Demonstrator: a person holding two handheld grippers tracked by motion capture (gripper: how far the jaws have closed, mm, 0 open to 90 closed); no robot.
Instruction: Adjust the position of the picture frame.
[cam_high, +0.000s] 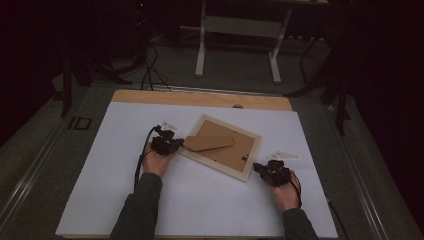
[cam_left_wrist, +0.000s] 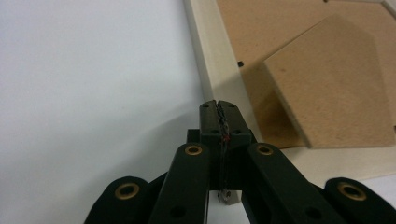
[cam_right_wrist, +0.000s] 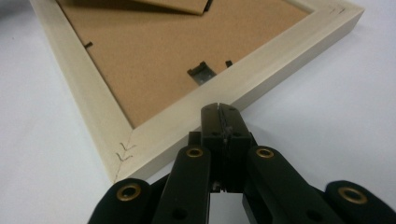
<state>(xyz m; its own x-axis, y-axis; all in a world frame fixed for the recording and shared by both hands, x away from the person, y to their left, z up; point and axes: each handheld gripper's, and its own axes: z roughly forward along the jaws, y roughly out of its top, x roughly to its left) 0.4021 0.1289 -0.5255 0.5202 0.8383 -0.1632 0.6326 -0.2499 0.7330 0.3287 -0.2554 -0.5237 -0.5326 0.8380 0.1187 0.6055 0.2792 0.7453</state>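
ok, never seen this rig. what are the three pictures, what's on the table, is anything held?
A person holds a two-jaw hand tool in each hand. The high view looks down on the table; the other two come from cameras riding on each tool, looking along its black jaws. On the white sheet lies a picture frame, back side up, its brown stand flap lifted. The left gripper sits at the frame's left edge, the right gripper at its near right corner. Both have their jaws shut, with nothing between them. Nothing is held.

One picture frame, two tongs, one table.
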